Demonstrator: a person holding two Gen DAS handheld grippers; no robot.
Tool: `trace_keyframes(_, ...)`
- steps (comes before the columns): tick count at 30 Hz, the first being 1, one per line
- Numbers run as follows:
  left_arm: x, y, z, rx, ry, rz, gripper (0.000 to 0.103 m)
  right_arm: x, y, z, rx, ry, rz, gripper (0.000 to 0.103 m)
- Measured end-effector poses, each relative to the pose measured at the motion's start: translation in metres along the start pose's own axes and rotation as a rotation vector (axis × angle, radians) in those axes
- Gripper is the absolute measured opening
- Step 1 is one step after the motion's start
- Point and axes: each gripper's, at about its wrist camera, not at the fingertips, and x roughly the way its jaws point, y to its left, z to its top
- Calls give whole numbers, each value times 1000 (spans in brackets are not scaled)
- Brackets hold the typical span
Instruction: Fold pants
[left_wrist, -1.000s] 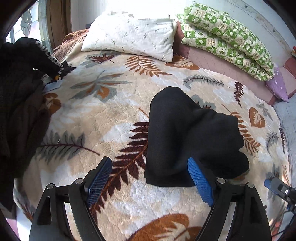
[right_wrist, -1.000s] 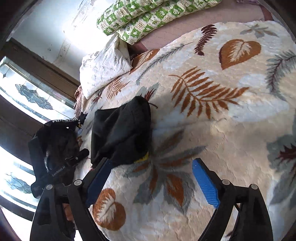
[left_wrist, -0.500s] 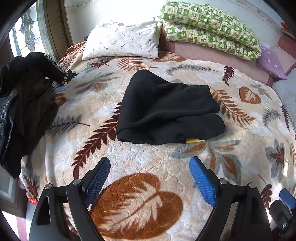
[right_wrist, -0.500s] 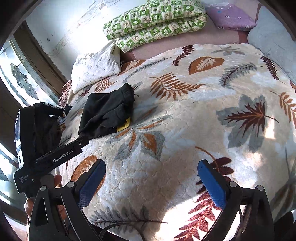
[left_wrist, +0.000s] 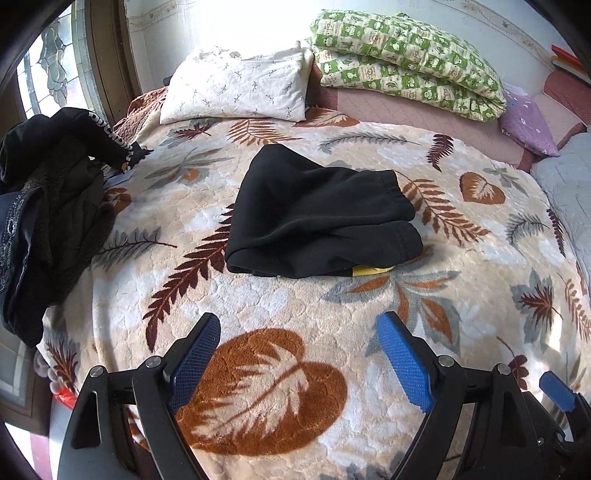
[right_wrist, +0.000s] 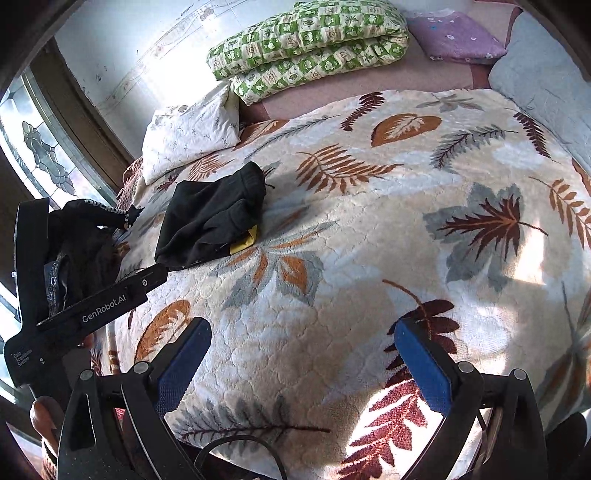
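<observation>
The black pants (left_wrist: 314, 218) lie folded in a compact bundle on the leaf-patterned blanket (left_wrist: 295, 306), with a yellow bit (left_wrist: 369, 270) showing under their near edge. They also show in the right wrist view (right_wrist: 210, 221) at the left. My left gripper (left_wrist: 299, 354) is open and empty, held well back from the pants above the blanket. My right gripper (right_wrist: 303, 354) is open and empty, farther right and back from the pants. The left gripper's body (right_wrist: 92, 306) shows at the left of the right wrist view.
A pile of dark clothes (left_wrist: 48, 192) lies at the bed's left edge. A white pillow (left_wrist: 236, 88), a green patterned quilt (left_wrist: 406, 55) and a purple pillow (left_wrist: 524, 122) lie along the far side. A grey quilt (right_wrist: 546, 81) lies at the right.
Both grippers have pulled back from the pants, which now look smaller and farther away. The pants lie still, folded on the blanket.
</observation>
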Motion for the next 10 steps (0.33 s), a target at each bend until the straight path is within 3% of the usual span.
trace_keyframes(10, -4, -3, -2, 17, -26, -10, 88, 2, -4, 1, 19, 12, -5, 100)
